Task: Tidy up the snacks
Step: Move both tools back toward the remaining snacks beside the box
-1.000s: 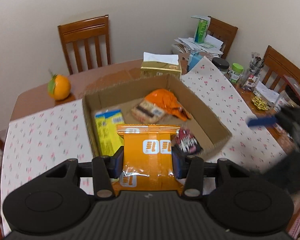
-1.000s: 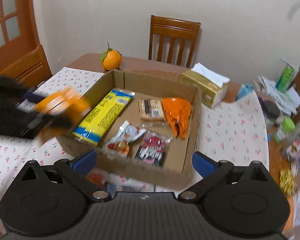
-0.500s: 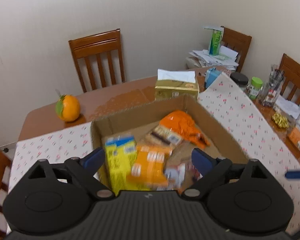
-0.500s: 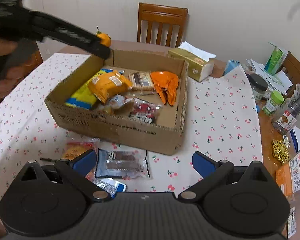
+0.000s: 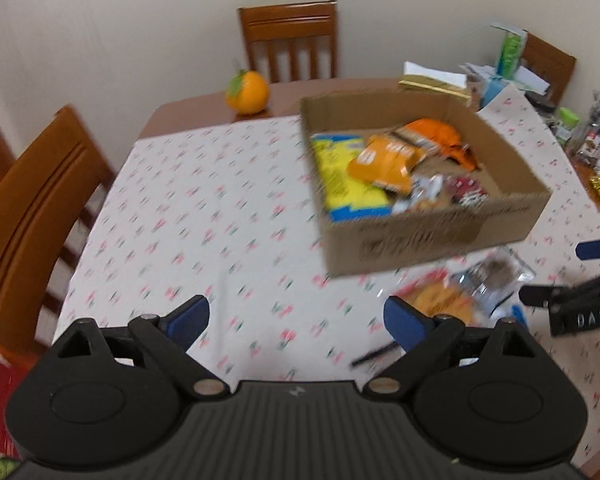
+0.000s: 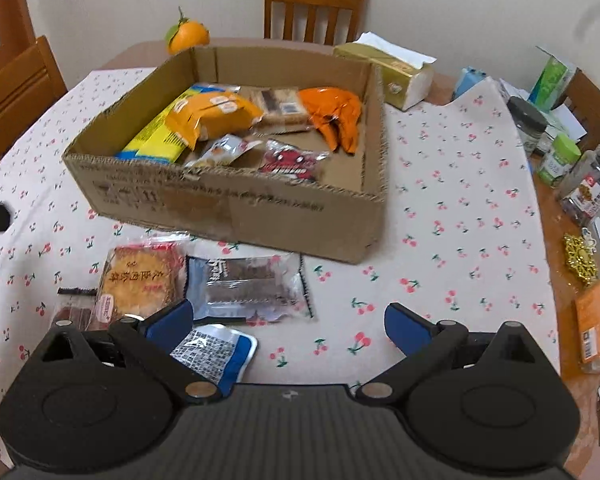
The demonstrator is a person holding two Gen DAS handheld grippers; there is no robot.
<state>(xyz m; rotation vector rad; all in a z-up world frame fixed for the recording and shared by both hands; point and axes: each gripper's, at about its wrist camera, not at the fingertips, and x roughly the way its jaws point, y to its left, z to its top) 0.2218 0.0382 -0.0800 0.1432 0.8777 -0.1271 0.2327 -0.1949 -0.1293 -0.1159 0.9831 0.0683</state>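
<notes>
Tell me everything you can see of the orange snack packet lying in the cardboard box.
The orange snack packet is a puffy, glossy plastic pillow pack with small white label squares and crimped ends. It lies tilted inside the cardboard box, toward its left side, resting on top of the long yellow packet and overlapping the brown biscuit pack behind it. It looks sealed. Neither hand-held gripper touches it.
</notes>
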